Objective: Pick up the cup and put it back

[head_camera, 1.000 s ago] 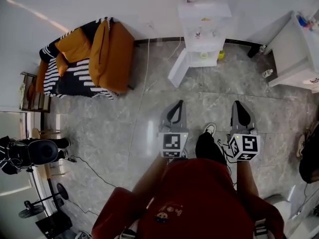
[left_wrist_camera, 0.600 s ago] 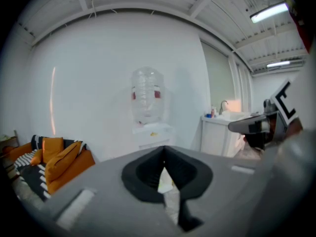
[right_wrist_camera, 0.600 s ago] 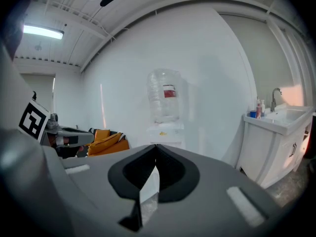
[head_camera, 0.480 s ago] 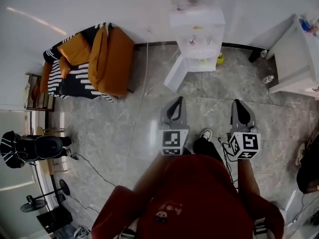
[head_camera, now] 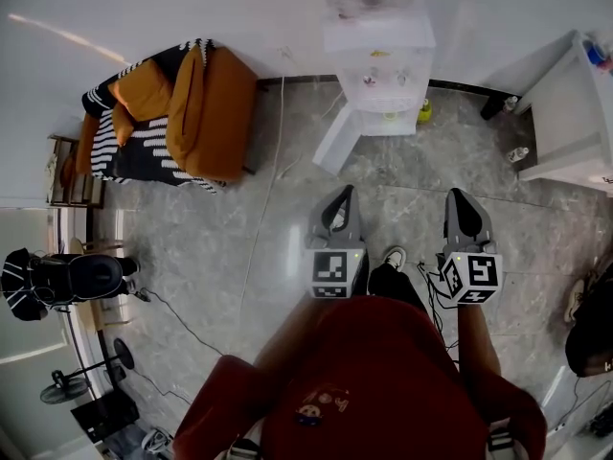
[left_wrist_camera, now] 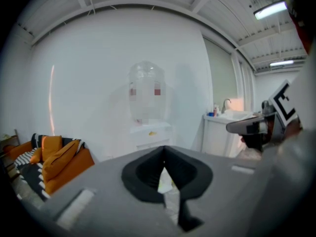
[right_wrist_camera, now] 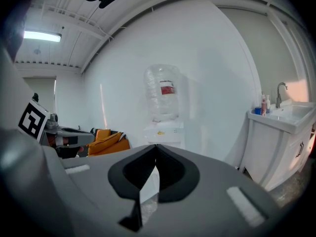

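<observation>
I cannot pick out a cup in any view. A white water dispenser (head_camera: 378, 60) with a clear bottle stands against the far wall, its lower door swung open; it also shows as the dispenser (left_wrist_camera: 147, 117) and the dispenser (right_wrist_camera: 163, 107) straight ahead of both grippers. My left gripper (head_camera: 342, 197) and right gripper (head_camera: 457, 201) are held side by side over the grey stone floor, well short of the dispenser. Both are shut with nothing between the jaws; the left gripper (left_wrist_camera: 164, 150) and right gripper (right_wrist_camera: 156, 147) tips meet.
An orange and striped sofa (head_camera: 177, 113) stands at the left wall. A white sink cabinet (head_camera: 575, 113) is at the right, seen as the cabinet (right_wrist_camera: 279, 137). A small yellow-green thing (head_camera: 423, 111) lies on the floor beside the dispenser. A cable (head_camera: 268, 190) runs across the floor.
The head view has shifted slightly, so the dispenser and sofa sit a little differently. Both grippers stay shut and nearly in the same place.
</observation>
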Action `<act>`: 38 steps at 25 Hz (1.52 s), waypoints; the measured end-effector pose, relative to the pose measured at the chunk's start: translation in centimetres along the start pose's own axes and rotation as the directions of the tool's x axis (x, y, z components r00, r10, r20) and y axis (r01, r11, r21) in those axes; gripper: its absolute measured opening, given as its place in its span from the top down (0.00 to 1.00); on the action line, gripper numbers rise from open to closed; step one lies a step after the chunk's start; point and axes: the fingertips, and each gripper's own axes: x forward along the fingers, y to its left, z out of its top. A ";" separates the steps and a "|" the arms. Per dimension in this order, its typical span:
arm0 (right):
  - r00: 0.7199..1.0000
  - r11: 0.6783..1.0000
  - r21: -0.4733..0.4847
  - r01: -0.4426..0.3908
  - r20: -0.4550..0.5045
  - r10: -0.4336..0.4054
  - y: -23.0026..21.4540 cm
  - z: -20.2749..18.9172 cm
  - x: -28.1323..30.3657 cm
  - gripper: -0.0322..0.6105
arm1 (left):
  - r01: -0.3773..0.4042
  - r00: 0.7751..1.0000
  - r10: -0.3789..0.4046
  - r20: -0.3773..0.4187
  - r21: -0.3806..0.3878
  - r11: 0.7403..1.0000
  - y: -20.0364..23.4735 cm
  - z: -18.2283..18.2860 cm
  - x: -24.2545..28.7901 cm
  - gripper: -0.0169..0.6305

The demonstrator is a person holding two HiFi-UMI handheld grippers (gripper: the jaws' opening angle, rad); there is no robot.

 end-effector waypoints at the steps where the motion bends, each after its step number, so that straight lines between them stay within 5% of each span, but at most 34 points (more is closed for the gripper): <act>1: 1.000 1.000 -0.004 0.001 -0.001 -0.001 0.1 0.0 0.3 0.95 | 0.004 1.000 -0.004 0.001 0.000 1.000 0.2 0.0 0.2 0.97; 28: 0.998 0.996 -0.064 0.060 -0.009 -0.061 9.3 6.9 19.6 0.95 | 0.085 0.993 -0.084 0.086 -0.007 0.996 19.5 3.4 10.2 0.97; 32: 0.998 0.990 -0.128 0.057 -0.024 -0.061 10.9 7.1 21.5 0.95 | 0.113 0.990 -0.112 0.089 -0.007 0.994 21.4 3.4 11.2 0.97; 38: 0.997 0.992 -0.099 0.078 -0.004 -0.079 10.6 7.7 23.3 0.95 | 0.113 0.989 -0.114 0.096 0.017 0.994 22.9 3.8 12.6 0.97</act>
